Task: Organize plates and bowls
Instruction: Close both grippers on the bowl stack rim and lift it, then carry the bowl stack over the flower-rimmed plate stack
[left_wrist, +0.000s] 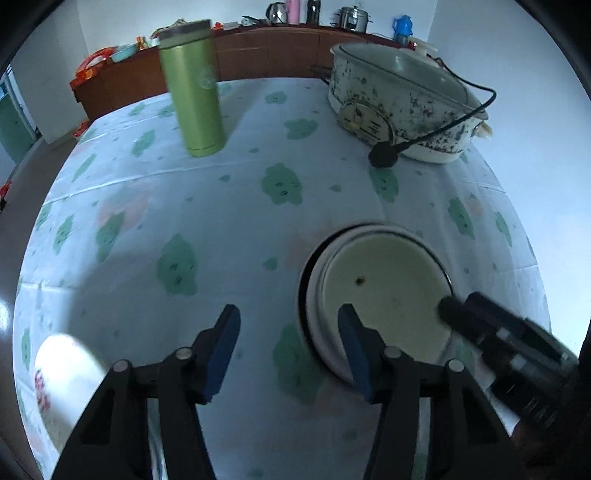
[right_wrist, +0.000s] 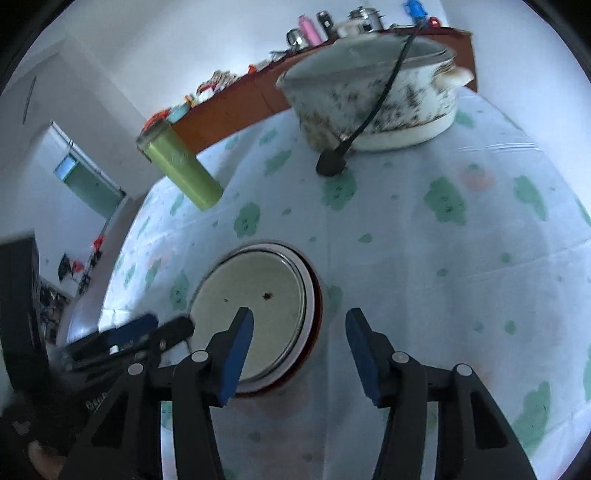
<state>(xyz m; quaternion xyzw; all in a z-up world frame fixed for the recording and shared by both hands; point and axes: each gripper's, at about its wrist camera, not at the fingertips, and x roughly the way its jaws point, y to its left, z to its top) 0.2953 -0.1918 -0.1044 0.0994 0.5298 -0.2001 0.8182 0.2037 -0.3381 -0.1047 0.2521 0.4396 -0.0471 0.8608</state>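
The left hand-held gripper (left_wrist: 288, 347) is held spread wide and empty above the table (left_wrist: 229, 229), with its right finger seen over the near-left rim of the stack (left_wrist: 384, 288); contact cannot be told. The right hand-held gripper (right_wrist: 299, 350) is likewise spread and empty, its left finger over the stack's right part, its right finger over bare cloth. The stack, a pale plate nested on at least one wider dish, lies toward the near edge of the table, between the two tools. The stacking step is judged done or nearly so; the next move would call for another dish to be found, or for the stack to be squared. Toward the far edge a flask (left_wrist: 192, 88) and a cooker (left_wrist: 399, 99) are seen, well apart.
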